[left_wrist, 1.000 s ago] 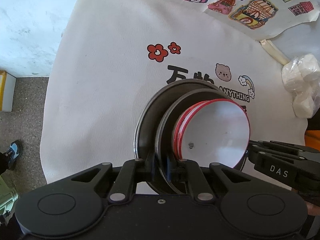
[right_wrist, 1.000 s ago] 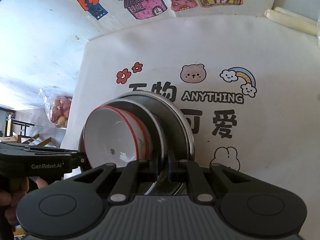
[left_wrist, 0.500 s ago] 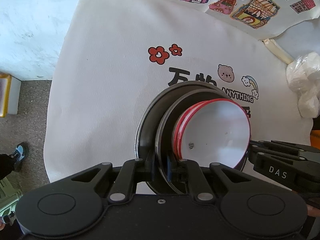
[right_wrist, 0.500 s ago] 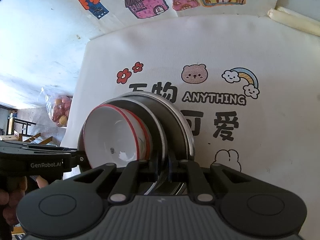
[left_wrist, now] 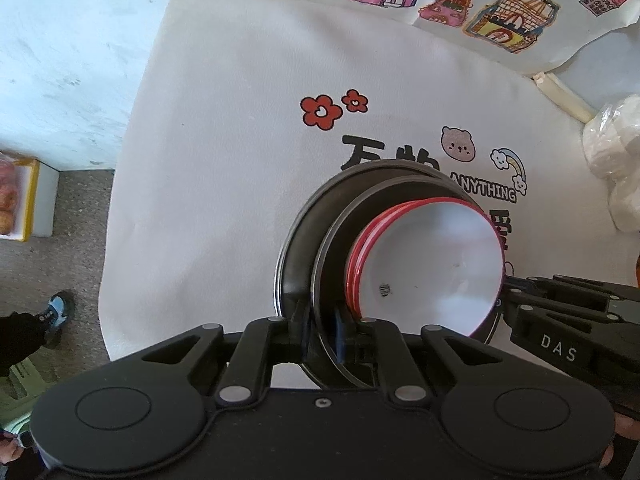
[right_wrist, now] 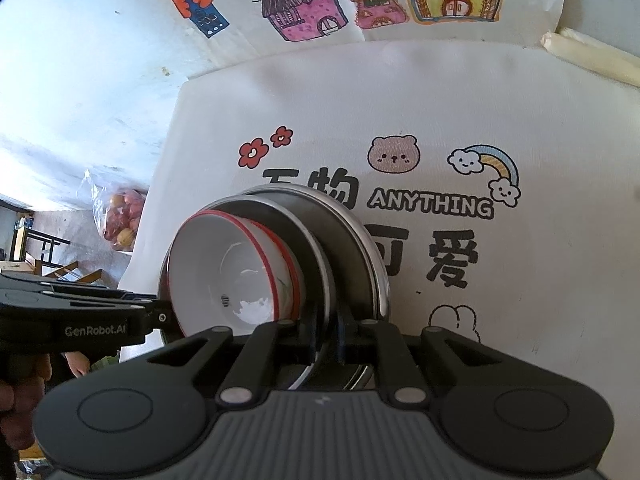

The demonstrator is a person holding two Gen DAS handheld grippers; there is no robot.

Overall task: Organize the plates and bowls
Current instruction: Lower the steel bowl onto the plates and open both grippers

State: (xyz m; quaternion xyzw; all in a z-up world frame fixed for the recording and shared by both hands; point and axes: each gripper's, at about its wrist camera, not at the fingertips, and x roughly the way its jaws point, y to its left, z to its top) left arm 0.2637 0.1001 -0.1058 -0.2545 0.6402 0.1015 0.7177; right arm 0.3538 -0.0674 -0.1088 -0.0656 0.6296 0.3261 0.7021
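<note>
Nested stack of dishes [left_wrist: 400, 240] between both tools, left tool [left_wrist: 322, 334] and right tool [right_wrist: 324, 334] each seemingly pinching opposite rims, above the table [left_wrist: 224, 160]

Hidden and cut-off parts, both wrist views

Black characters on the white cloth [right_wrist: 460, 92] run under the metal plates [right_wrist: 348, 248]; lower white bowl [left_wrist: 356, 264] shows only its red rim; fruit bag [right_wrist: 120, 216] blurred; shoe [left_wrist: 56, 312] partly cropped.

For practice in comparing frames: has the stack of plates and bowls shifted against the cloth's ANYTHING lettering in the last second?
No. The stack of plates and bowls still hides the lower parts of the same black characters beside the ANYTHING lettering.
</note>
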